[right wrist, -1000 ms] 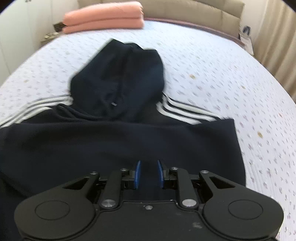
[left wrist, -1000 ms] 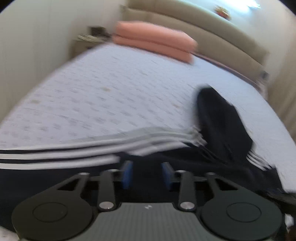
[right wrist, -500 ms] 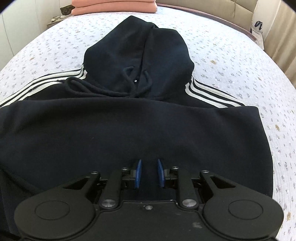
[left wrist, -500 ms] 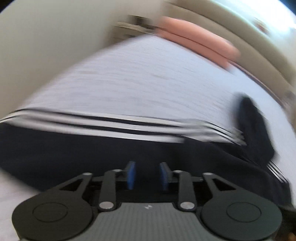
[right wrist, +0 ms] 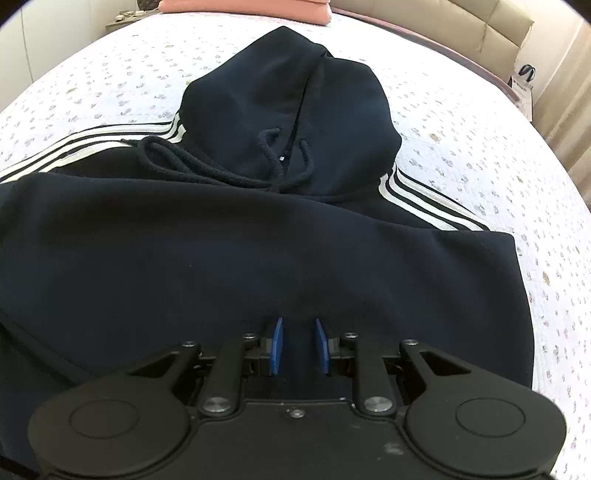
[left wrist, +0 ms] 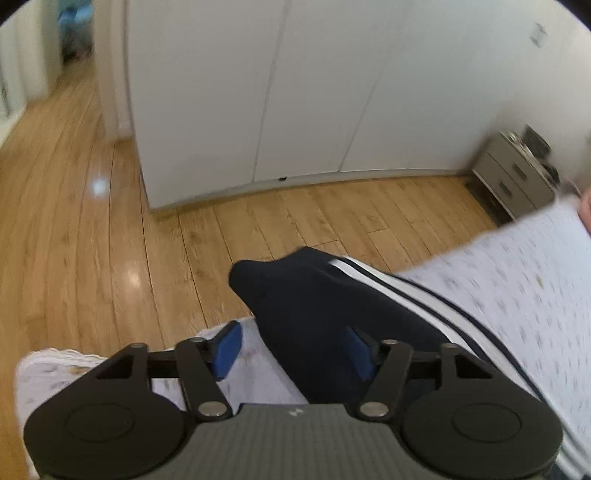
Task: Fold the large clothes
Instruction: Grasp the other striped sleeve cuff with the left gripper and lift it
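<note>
A dark navy hoodie [right wrist: 258, 258] with white stripes on its sleeves lies front up on the bed, hood [right wrist: 295, 107] away from me. My right gripper [right wrist: 298, 345] sits low on the hoodie's body, its blue pads close together with dark cloth pinched in the narrow gap. In the left wrist view one striped sleeve [left wrist: 332, 295] runs out to the bed's edge, its cuff end [left wrist: 251, 277] hanging over the floor. My left gripper [left wrist: 293, 350] straddles that sleeve with its jaws opening. The left pad [left wrist: 225, 349] stands clear of the cloth.
The bed has a white quilt with small flowers [right wrist: 461, 122]. Pink pillows [right wrist: 251, 9] and a beige headboard [right wrist: 443, 26] lie at its far end. Beyond the bed's left edge are wooden floor [left wrist: 92, 240], white wardrobe doors [left wrist: 295, 92] and a grey nightstand [left wrist: 513, 177].
The left gripper swept along the striped sleeve to the bed's edge, rolled, and its jaws widened off the cloth. The right gripper sank slightly toward the hoodie, its gap unchanged.
</note>
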Tool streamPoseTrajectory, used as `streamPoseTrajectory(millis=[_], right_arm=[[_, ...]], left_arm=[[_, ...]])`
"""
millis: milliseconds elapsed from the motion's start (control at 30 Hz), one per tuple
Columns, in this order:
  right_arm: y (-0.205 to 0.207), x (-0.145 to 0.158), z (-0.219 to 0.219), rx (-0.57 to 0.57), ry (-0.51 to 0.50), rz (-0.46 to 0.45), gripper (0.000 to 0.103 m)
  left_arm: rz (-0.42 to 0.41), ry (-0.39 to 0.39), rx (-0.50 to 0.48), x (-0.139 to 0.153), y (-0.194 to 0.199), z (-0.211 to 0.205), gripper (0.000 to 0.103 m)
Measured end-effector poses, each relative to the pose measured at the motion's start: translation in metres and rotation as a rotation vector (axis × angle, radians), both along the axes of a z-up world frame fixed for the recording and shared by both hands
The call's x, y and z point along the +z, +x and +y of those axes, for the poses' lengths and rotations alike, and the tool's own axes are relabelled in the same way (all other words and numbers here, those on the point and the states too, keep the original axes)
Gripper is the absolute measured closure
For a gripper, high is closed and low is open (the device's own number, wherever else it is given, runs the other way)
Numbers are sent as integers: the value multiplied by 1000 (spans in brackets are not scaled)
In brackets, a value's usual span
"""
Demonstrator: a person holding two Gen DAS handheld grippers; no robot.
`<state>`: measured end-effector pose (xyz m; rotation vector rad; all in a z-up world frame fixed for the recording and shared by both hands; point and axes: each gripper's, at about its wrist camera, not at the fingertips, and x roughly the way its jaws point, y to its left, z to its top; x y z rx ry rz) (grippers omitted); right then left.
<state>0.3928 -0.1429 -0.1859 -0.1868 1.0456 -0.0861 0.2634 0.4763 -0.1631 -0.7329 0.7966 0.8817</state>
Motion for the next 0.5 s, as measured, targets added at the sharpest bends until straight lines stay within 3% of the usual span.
streamPoseTrajectory(millis=[133, 200, 233, 267, 333, 367, 500], right_arm=[[0, -1, 5, 7, -26, -2, 78], [0, -2, 8, 4, -36, -4, 78], [-1, -2, 9, 3, -41, -4, 78], [-1, -2, 10, 3, -47, -6, 78], [-1, -3, 13, 8, -62, -8, 78], [-1, -3, 15, 12, -69, -9, 78], [-4, -2, 16, 35, -77, -23, 78]], left_arm=[[-76, -168, 57, -29, 2, 35, 29], [-112, -203, 91, -37, -4, 46, 31], [-122, -212, 92, -39, -6, 48, 41], [-138, -209, 84, -40, -9, 50, 60], [-146, -173, 57, -36, -10, 48, 85], [-136, -147, 38, -31, -6, 45, 90], [-155, -14, -87, 10, 9, 16, 91]])
